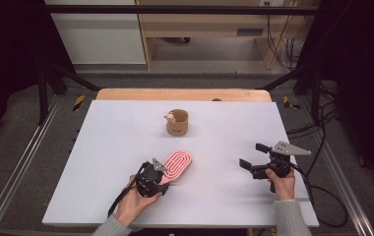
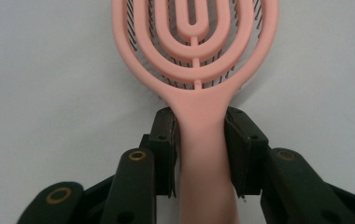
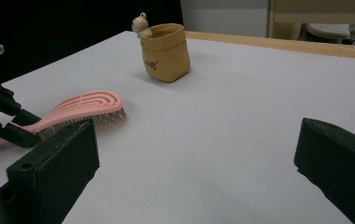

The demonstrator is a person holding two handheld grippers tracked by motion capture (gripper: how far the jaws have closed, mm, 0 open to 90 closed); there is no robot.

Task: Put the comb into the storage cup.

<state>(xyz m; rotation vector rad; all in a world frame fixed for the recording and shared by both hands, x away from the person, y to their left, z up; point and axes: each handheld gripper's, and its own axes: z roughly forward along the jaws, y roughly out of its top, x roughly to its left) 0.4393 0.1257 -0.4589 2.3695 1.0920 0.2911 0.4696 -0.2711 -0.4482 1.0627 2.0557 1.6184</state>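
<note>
Both black two-jaw tongs, left (image 1: 159, 181) and right (image 1: 250, 156), trail black cables; brass-ringed screws stud the left arms; grey knitted sleeves (image 1: 289, 219) cover both wrists.

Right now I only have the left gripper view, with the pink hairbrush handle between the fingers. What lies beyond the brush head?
Observer: A tan pouch-like holder stands upright past the hairbrush, toward the far edge of the table and well apart from the brush.
Operator: Anything in or on that holder?
Observer: A small animal figure perches on its rim, on the left side in the high view. I cannot tell what is inside.
Operator: And where is the other hand?
Observer: The right gripper is held over the table's right side, its fingers wide open with nothing between them.
</note>
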